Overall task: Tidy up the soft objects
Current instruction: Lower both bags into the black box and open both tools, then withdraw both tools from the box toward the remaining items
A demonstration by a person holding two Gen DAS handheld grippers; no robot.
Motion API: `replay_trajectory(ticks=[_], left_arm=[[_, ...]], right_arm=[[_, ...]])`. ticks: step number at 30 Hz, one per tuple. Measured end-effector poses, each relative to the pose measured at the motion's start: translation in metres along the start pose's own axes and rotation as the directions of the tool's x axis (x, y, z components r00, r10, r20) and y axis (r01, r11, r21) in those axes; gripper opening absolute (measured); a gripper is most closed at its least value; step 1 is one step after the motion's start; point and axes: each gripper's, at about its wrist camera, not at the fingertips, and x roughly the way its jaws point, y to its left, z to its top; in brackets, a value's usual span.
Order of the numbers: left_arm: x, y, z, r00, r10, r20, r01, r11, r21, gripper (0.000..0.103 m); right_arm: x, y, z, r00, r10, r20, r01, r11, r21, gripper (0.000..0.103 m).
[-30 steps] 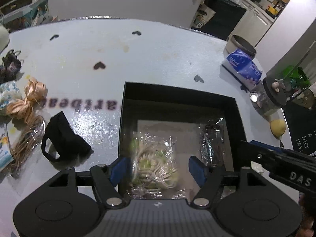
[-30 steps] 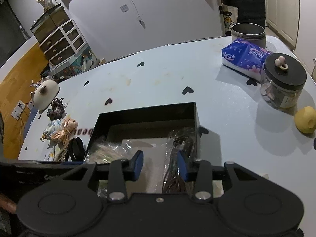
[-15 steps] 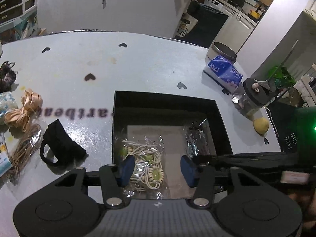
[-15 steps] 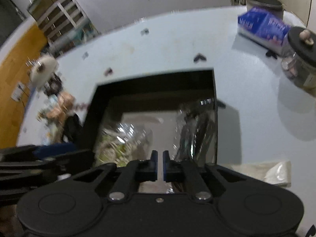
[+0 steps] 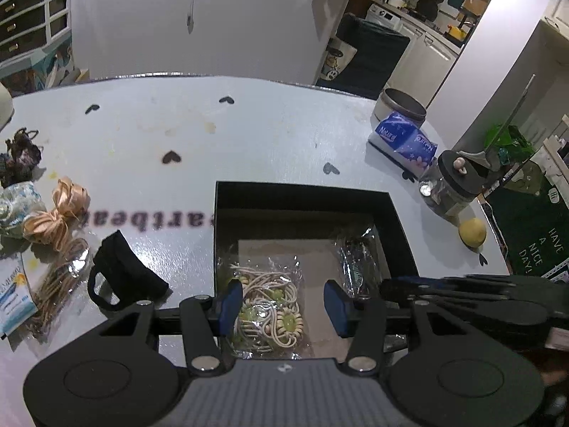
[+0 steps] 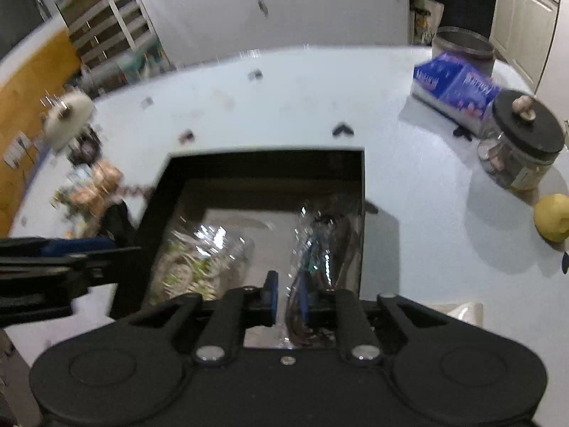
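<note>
A black open box (image 5: 306,195) on the pale table holds two clear bags. The bag of cream and green hair ties (image 5: 270,306) lies at its near left, right below my left gripper (image 5: 282,304), which hangs open above it without touching. A bag of dark bands (image 6: 320,238) lies along the box's right wall (image 6: 362,192). My right gripper (image 6: 287,293) hovers over that bag's near end, its jaws opening to a narrow gap with nothing pinched. Loose on the table to the left are a black strap pouch (image 5: 124,277), a peach ribbon bow (image 5: 60,213) and a bag of tan bands (image 5: 60,277).
At the far left lie a floral cloth (image 5: 17,206) and a dark scrunchie (image 5: 19,153). On the right stand a blue tissue pack (image 5: 405,138), a grey tin (image 5: 402,106), a black-lidded glass jar (image 5: 451,185) and a lemon (image 5: 472,232). A clear wrapper (image 6: 458,311) lies right of the box.
My left gripper narrowed and rose a little; the hair-tie bag came to rest in the box. My right gripper shut, then parted slightly, and shifted over the dark bag.
</note>
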Motion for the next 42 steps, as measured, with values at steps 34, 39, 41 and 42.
replay_trajectory(ticks=[34,39,41,42], left_arm=[[-0.083,0.040,-0.040,0.944,0.088,0.318,-0.113,0.992,0.061,0.103],[-0.092,0.058,-0.042,0.941,0.072,0.330,-0.099,0.993,0.066,0.103],[-0.096,0.065,-0.042,0.940,0.067,0.335,-0.097,0.993,0.073,0.103],[-0.098,0.069,-0.042,0.939,0.063,0.338,-0.094,0.993,0.076,0.103]], right_arm=[[-0.106,0.033,-0.054,0.887,-0.178,0.427,0.184,0.983,0.029,0.103],[-0.110,0.050,-0.056,0.870,-0.207,0.447,0.205,0.977,0.053,0.103],[-0.111,0.057,-0.058,0.867,-0.211,0.451,0.206,0.977,0.062,0.103],[-0.111,0.062,-0.058,0.866,-0.215,0.452,0.207,0.976,0.068,0.103]])
